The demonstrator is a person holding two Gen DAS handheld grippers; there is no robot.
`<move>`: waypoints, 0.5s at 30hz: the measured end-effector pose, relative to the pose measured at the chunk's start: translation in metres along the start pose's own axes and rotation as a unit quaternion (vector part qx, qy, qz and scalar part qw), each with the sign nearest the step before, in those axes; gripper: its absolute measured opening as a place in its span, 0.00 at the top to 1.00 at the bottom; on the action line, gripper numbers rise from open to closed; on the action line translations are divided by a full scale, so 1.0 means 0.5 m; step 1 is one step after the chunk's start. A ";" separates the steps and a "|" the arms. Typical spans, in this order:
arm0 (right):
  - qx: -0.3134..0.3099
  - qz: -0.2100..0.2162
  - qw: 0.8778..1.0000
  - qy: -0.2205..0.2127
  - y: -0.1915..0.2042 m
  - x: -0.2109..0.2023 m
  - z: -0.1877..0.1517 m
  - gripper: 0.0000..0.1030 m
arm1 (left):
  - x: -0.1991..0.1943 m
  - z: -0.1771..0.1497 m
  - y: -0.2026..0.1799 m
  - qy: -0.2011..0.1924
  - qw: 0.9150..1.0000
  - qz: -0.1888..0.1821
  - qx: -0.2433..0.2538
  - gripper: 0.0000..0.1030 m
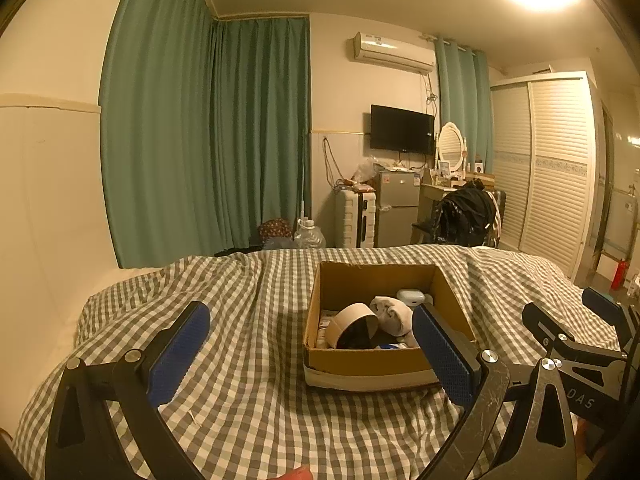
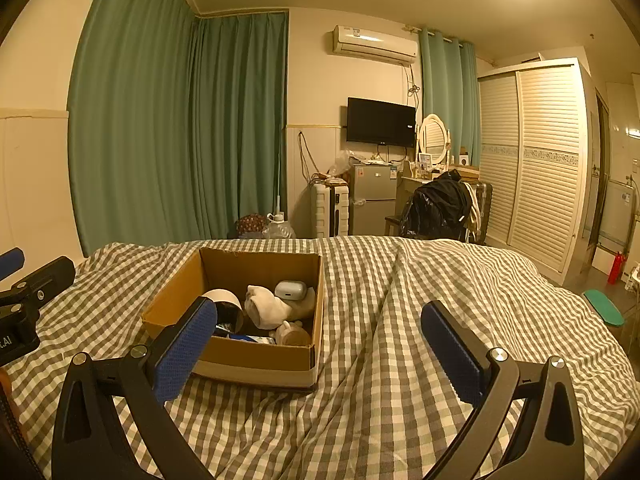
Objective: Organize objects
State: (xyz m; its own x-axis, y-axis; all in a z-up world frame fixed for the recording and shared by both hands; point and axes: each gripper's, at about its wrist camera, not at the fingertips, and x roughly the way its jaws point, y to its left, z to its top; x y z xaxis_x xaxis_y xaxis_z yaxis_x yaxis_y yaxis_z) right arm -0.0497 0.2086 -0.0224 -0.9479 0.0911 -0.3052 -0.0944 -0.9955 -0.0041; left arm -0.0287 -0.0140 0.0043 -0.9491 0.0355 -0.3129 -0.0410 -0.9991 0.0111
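Note:
An open cardboard box sits on the checked bedspread. Inside lie a tape roll, rolled white socks, a white earbud case and a small brown toy. My left gripper is open and empty, held above the bed in front of the box. My right gripper is open and empty, to the right of the box. The right gripper also shows at the right edge of the left wrist view.
Beyond the bed stand green curtains, a white suitcase, a small fridge, a dresser with an oval mirror, a chair with black clothes and a louvred wardrobe. A red fire extinguisher stands on the floor at right.

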 end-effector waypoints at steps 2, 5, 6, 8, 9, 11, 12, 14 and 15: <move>-0.001 0.001 1.000 0.001 0.001 0.000 -0.002 0.01 | -0.002 0.000 0.000 -0.001 1.000 -0.001 0.000 0.00; -0.002 0.001 1.000 0.002 0.002 -0.001 -0.003 0.01 | -0.005 0.001 -0.001 -0.005 1.000 0.000 0.003 0.00; -0.002 0.001 1.000 0.002 0.002 -0.001 -0.003 0.01 | -0.006 0.001 0.000 -0.005 1.000 0.001 0.003 0.00; -0.003 0.001 1.000 0.003 0.001 -0.003 -0.004 0.01 | -0.004 0.001 0.000 -0.005 1.000 0.001 0.004 0.00; -0.003 0.001 1.000 0.003 0.002 -0.003 -0.004 0.00 | -0.004 0.001 0.000 -0.004 1.000 0.001 0.004 0.00; -0.003 0.001 1.000 0.002 0.002 -0.003 -0.004 0.01 | -0.003 0.000 0.000 -0.003 1.000 0.002 0.004 0.00; -0.002 0.001 1.000 0.002 0.003 -0.002 -0.003 0.00 | -0.002 -0.001 0.000 -0.002 1.000 0.002 0.004 0.00; -0.002 0.001 1.000 0.003 0.003 -0.003 -0.004 0.01 | -0.001 -0.002 0.001 -0.001 1.000 0.003 0.003 0.00; -0.002 0.001 1.000 0.003 0.004 -0.001 -0.004 0.01 | 0.000 -0.002 0.002 -0.002 1.000 0.003 0.002 0.00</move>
State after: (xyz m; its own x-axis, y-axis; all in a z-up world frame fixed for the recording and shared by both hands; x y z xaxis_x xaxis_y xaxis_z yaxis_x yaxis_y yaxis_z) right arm -0.0486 0.2066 -0.0244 -0.9463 0.0887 -0.3110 -0.0908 -0.9958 -0.0078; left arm -0.0282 -0.0149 0.0034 -0.9505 0.0292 -0.3094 -0.0364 -0.9992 0.0176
